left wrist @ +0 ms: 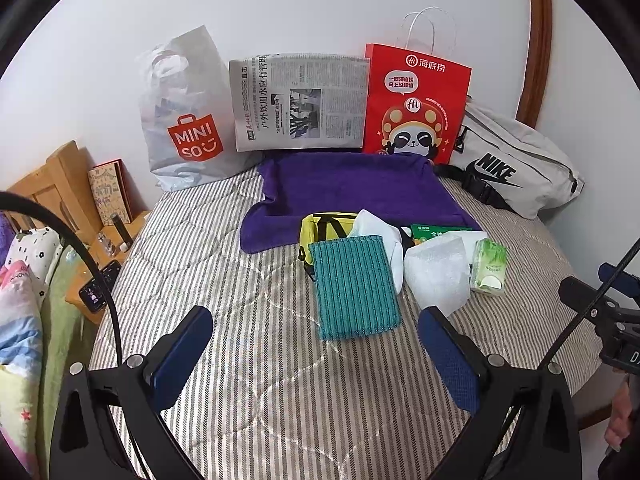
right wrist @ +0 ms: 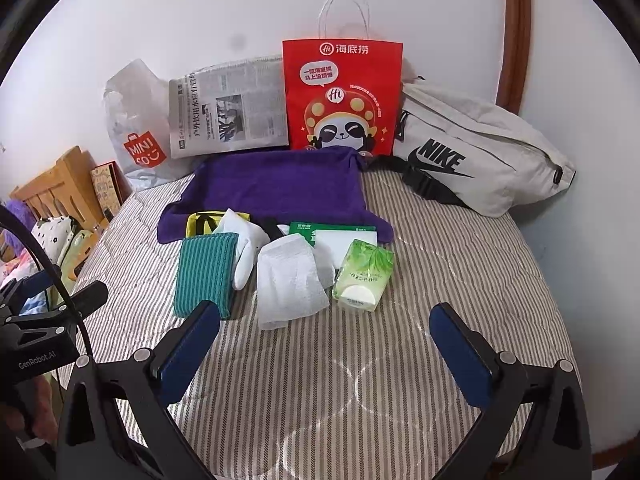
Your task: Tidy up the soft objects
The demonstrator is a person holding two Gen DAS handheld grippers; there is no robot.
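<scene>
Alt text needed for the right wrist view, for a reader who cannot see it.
The open right gripper hovers over a striped bed facing a cluster of soft items: a teal cloth, white sock, bubble wrap and green tissue pack. Behind them lie a purple towel and, against the wall, a red paper bag.

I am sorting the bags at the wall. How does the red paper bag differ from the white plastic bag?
The red paper bag stands stiff and flat with thin cord handles; the white plastic bag is crumpled with cut-out handles. The red one shows a panda, the white one an orange logo. Both lean against the wall beside the newspaper.
</scene>
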